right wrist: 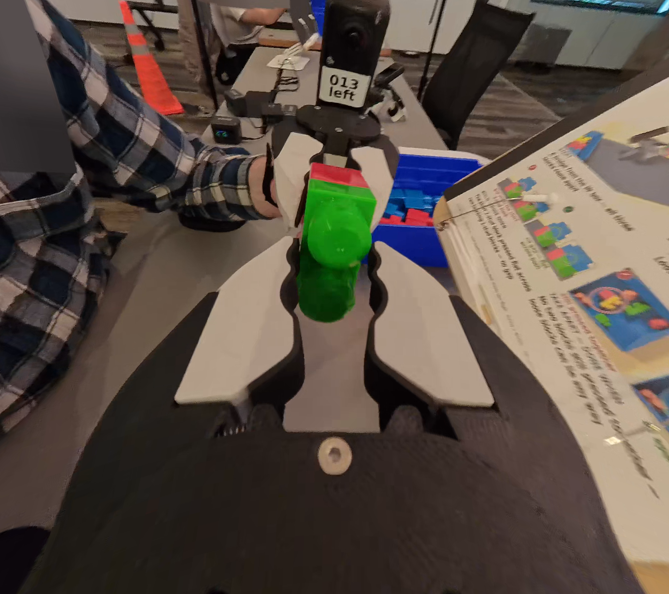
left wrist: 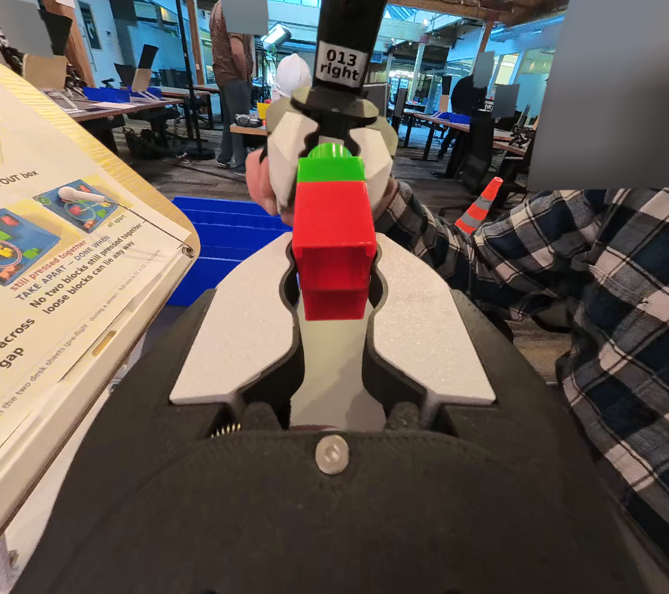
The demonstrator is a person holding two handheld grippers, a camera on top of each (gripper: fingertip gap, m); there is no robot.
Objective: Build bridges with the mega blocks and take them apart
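Note:
A red block [left wrist: 333, 215] and a green block [left wrist: 330, 168] are pressed together end to end and held in the air between my two grippers, which face each other. In the left wrist view my left gripper [left wrist: 333, 265] is shut on the red block, its open underside facing the camera. My right gripper [left wrist: 331, 157] grips the green end beyond it. In the right wrist view my right gripper [right wrist: 333, 265] is shut on the green block [right wrist: 336, 215], stud toward the camera. The red block [right wrist: 338, 175] sits behind it in the left gripper [right wrist: 336, 164].
A blue bin [right wrist: 416, 247] with blue and red blocks stands on the grey table [right wrist: 144, 287]; it also shows in the left wrist view [left wrist: 224, 240]. A tilted instruction board [right wrist: 561, 269] [left wrist: 72, 251] stands beside it. A plaid sleeve [left wrist: 543, 269] and an orange cone [right wrist: 144, 63] are near. Only a small space, under 4 cm, lies between the two pairs of fingers.

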